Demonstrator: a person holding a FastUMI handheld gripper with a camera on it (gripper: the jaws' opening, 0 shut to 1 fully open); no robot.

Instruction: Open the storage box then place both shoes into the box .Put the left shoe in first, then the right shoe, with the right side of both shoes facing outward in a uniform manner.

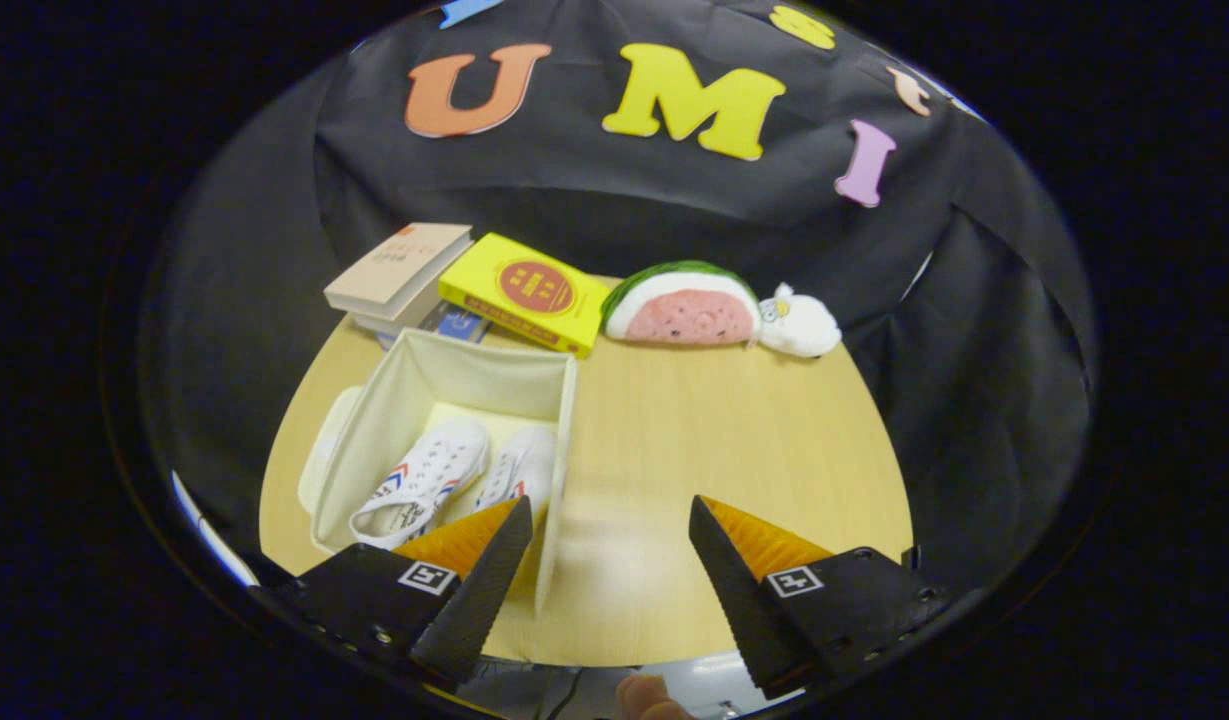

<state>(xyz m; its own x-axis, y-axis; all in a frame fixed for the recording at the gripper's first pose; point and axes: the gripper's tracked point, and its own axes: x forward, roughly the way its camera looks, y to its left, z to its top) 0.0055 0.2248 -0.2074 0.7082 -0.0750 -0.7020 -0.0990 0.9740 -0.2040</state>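
Both shoes in the box, tongs spread wide over bare table

Round wood table (694, 440) with black cloth draped behind and around it. At about 10 o'clock from the gripper (611, 540) sits the open box (424, 380), its near right wall just ahead of the left finger (484, 580). Inside, the two white shoes lie side by side: left shoe (421, 480) with its stripes showing, right shoe (519, 468) tucked against the right wall. Past the box at 11 o'clock is a stack of books (399, 270) and a yellow book (526, 292); at 1 o'clock a watermelon plush (682, 305) touching a small white plush (799, 325). The fingers stand far apart, nothing between them but tabletop. A fingertip (646, 697) peeks in behind the gripper at 6 o'clock.
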